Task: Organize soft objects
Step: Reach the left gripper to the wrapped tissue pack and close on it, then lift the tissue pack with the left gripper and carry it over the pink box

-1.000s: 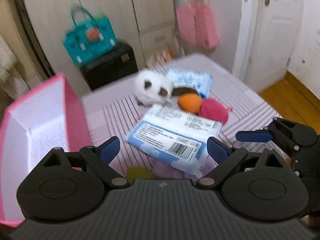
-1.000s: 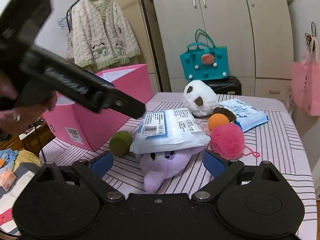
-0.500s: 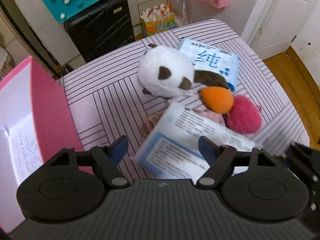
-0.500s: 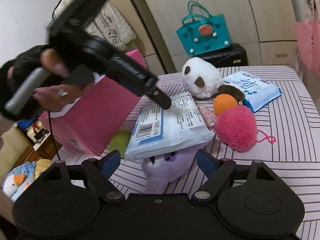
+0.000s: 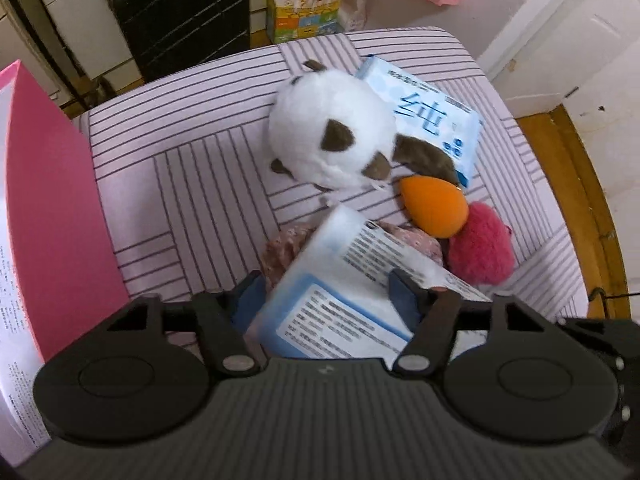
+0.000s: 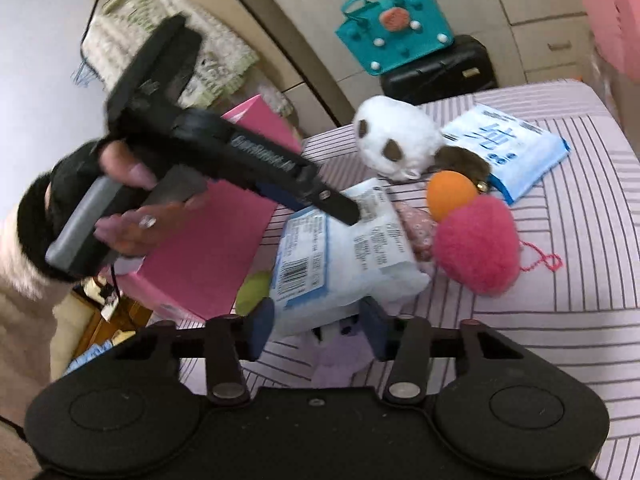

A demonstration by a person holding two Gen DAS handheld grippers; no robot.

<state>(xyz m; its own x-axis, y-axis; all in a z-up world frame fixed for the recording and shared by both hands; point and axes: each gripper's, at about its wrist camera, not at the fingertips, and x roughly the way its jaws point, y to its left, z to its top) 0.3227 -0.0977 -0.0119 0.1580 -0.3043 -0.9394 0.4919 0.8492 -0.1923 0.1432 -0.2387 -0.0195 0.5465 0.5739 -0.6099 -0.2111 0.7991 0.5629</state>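
Striped tabletop (image 5: 192,168) — tissue pack (image 6: 344,260) hemmed by pink box (image 6: 224,248), toys.

Pale wardrobe doors (image 6: 400,8) fill the upper frame, a white door (image 5: 592,12) stands upper right, wooden floor (image 5: 600,184) at right edge.

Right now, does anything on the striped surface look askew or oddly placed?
Yes. The tissue pack is tilted, propped on the purple plush rather than lying flat. Both tools have just been closing around it: left tool, right tool.
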